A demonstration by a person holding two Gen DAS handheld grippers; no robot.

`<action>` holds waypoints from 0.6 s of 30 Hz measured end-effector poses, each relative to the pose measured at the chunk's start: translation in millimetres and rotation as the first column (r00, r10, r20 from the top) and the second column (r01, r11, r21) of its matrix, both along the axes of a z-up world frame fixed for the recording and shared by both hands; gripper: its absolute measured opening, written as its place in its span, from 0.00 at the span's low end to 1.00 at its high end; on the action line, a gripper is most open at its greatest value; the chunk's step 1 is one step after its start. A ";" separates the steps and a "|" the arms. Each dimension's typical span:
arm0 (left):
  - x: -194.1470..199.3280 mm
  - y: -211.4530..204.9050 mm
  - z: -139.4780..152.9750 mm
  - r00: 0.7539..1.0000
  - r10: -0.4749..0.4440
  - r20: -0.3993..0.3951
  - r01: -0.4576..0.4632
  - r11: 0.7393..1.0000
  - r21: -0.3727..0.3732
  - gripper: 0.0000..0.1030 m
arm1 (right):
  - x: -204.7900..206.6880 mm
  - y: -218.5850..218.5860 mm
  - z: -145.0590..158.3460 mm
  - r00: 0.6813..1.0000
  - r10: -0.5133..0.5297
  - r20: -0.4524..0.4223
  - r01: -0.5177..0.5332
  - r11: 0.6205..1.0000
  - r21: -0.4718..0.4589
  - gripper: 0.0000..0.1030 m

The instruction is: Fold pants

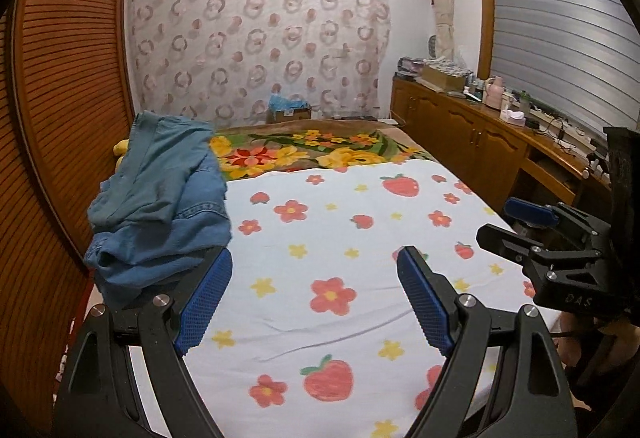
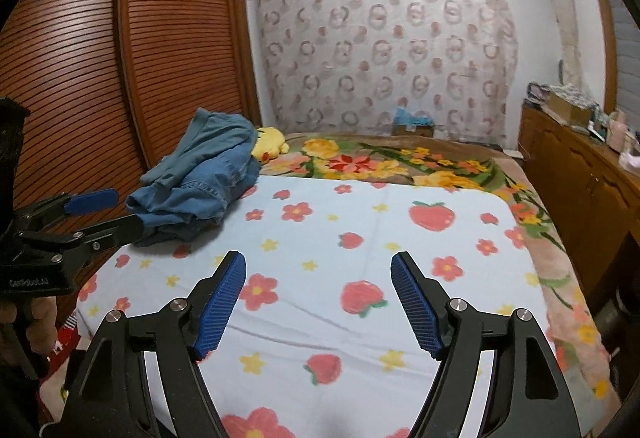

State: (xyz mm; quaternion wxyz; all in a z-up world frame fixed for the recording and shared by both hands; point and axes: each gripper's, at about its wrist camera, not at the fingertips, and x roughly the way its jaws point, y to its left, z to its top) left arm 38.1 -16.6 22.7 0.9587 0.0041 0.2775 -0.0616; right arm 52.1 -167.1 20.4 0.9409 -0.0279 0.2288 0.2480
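A crumpled heap of blue denim pants [image 1: 160, 206] lies at the left edge of the bed, on the white strawberry-print sheet [image 1: 340, 238]; it also shows in the right wrist view [image 2: 200, 182]. My left gripper [image 1: 316, 266] is open and empty, its left finger just in front of the heap's near edge. My right gripper [image 2: 318, 270] is open and empty above the middle of the sheet. Each gripper shows in the other's view: the right one [image 1: 516, 226] at the bed's right side, the left one [image 2: 108, 214] close beside the heap.
A floral blanket [image 1: 320, 152] covers the far end of the bed, with a yellow plush toy [image 2: 270, 148] behind the pants. A slatted wooden wardrobe [image 2: 100, 78] stands on the left. A wooden sideboard [image 1: 480, 134] with clutter runs along the right.
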 end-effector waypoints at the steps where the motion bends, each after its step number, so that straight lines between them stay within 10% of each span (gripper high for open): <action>1: -0.8 -2.2 -0.6 1.000 -0.002 0.001 0.002 1.000 -0.002 0.82 | -1.5 -3.7 -0.2 1.000 -0.013 -0.002 0.013 1.000 0.002 0.75; 18: -21.8 -20.5 24.9 0.997 -0.002 0.079 0.003 1.000 -0.012 0.82 | -34.9 -40.8 23.6 0.992 -0.102 0.070 0.097 0.993 0.063 0.75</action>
